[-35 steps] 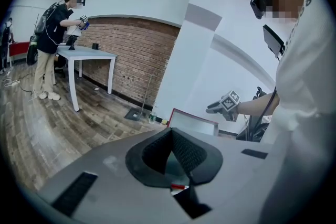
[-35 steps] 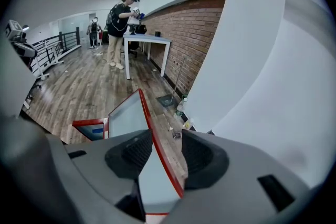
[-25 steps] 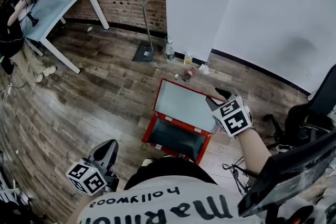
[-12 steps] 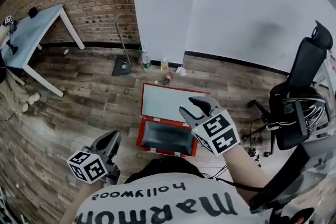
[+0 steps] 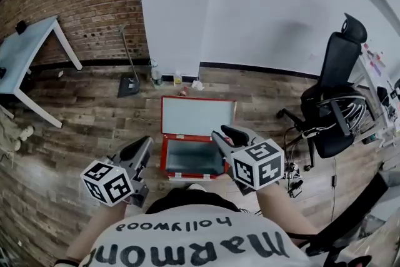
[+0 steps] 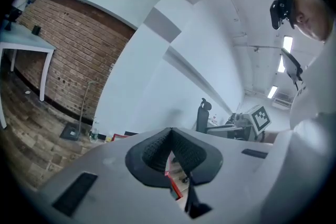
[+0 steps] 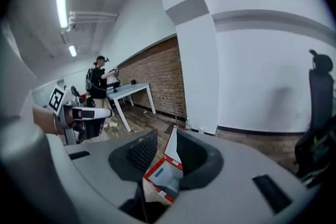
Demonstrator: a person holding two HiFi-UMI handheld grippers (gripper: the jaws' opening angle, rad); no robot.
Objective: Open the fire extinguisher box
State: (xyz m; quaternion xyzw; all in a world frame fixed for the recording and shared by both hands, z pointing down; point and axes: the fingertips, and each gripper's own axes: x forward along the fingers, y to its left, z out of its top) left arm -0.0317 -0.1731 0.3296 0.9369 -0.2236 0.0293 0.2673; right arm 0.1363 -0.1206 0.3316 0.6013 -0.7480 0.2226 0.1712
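Box [image 5: 197, 117], seemingly stiff metal best taken by its lid rim, is lying open at centre frame, while the left hand-held gripper [image 5: 145, 144] is hovering pressed together and the right hand-held gripper [image 5: 222, 132], half-spread and empty, has just been closing.

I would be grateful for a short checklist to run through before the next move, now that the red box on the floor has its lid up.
1. Lid swung fully back from the box: ok.
2. Contents of the box: cannot tell, the inside shows only a plain grey surface.
3. Left tool raised clear of the box, jaws together, nothing in them: ok.
4. Right tool off the lid, jaws apart and just been closing, nothing between them: ok.
5. Office chair stands well apart from the box: ok.
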